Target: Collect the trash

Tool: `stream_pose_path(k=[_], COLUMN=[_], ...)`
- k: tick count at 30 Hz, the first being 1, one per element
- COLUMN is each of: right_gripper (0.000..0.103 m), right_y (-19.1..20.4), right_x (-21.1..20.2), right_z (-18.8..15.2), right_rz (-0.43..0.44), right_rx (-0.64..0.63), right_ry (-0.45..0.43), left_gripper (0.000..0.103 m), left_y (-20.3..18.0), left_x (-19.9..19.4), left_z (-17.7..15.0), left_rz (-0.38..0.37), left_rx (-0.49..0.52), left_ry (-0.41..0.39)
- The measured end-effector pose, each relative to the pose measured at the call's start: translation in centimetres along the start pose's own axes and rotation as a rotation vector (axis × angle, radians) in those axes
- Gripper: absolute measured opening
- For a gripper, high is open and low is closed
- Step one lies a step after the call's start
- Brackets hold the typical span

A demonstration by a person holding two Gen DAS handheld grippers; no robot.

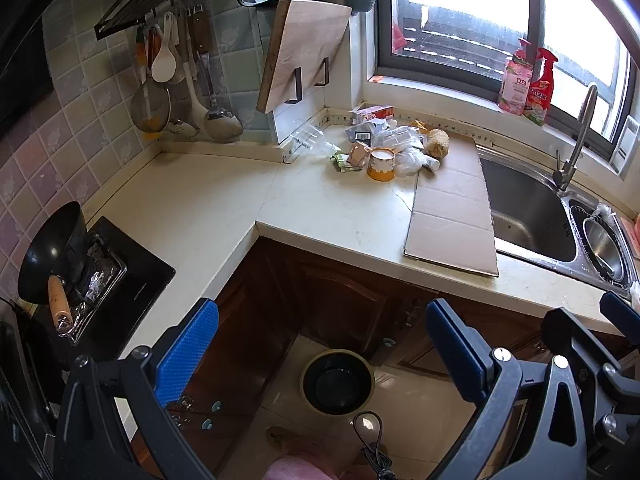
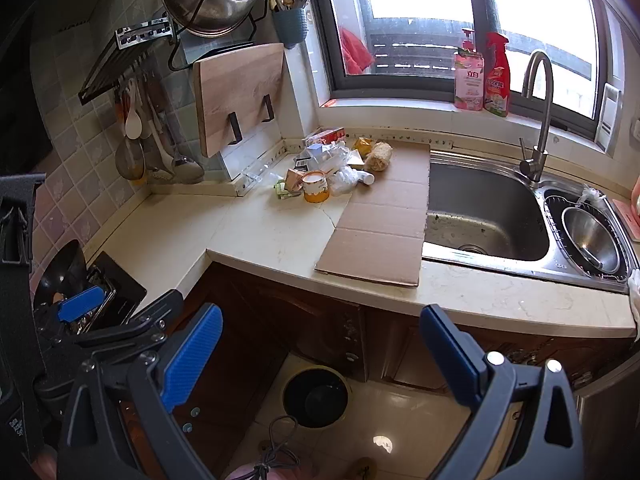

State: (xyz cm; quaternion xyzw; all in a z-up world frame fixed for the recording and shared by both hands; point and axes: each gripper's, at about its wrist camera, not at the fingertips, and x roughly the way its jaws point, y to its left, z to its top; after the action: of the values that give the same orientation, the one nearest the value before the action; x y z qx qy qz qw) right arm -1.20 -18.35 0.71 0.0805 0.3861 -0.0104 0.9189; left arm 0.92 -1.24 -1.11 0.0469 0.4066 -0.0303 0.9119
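Note:
A pile of trash [image 1: 384,144] [image 2: 328,164] lies on the pale counter in the far corner under the window. It holds a yellow paper cup [image 1: 382,164] [image 2: 315,187], crumpled plastic bags, small boxes and a beige fibrous lump [image 1: 437,143] [image 2: 379,156]. A dark round bin [image 1: 338,382] [image 2: 316,396] stands on the floor by the cabinet doors. My left gripper [image 1: 320,352] and right gripper [image 2: 322,356] hang side by side above the bin, well short of the pile. Both are open with nothing between their blue pads.
A flat cardboard sheet [image 1: 452,216] [image 2: 384,224] lies on the counter beside the steel sink [image 1: 528,216] [image 2: 480,216]. A wok [image 1: 52,252] sits on the stove at left. A cutting board [image 1: 304,52] and hanging utensils line the wall. Cleaner bottles [image 2: 482,74] stand on the sill.

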Motion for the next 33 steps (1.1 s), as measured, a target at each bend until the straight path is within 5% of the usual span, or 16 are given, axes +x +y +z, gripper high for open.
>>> stream_pose_path(k=[33], right_gripper=[0.100], right_y=[-2.3], right_x=[-1.8], right_z=[0.3], right_rz=[0.001], right_rx=[0.012], right_ry=[-0.037], left_gripper=[0.102], left_y=[-1.2], left_x=[-0.9], left_z=[0.5], left_rz=[-0.022], left_rx=[0.003], left_ry=[-0.018])
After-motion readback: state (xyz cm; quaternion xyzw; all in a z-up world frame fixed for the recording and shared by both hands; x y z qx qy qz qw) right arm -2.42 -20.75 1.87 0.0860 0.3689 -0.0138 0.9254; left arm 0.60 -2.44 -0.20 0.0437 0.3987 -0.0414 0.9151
